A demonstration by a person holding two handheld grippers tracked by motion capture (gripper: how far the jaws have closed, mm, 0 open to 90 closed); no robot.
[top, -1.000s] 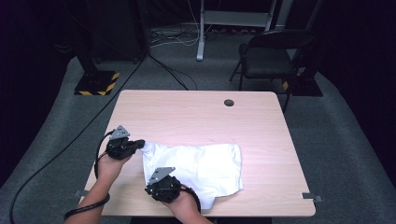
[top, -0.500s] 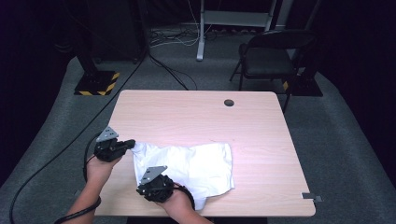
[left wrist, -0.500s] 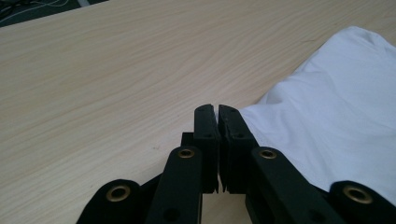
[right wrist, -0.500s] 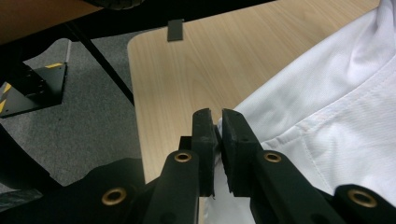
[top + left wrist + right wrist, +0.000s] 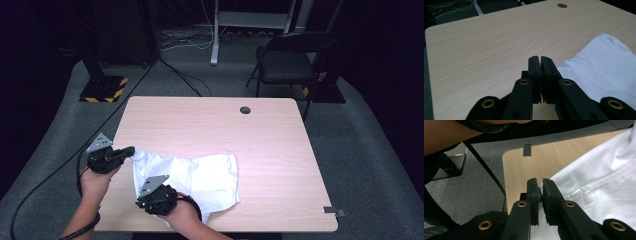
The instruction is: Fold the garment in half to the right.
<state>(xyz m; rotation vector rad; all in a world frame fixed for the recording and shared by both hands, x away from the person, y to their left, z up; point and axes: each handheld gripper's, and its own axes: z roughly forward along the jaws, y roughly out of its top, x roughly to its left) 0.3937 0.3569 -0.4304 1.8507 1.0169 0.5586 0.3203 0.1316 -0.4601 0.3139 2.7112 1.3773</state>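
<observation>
I see 2 grippers clamped on shirt [image 5: 200,175] edge: left gripper [image 5: 131,151] at corner, right gripper [image 5: 539,187] nearer me; cloth stretches away rightward.

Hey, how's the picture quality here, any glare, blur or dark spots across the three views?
High view: light wooden table evenly lit, room around it almost black, white cloth garment nearly blown out. Left gripper view: black jaws dim and soft up close, wood grain sharper beyond. Right gripper view: cloth bright, forearm at the top blurred.
</observation>
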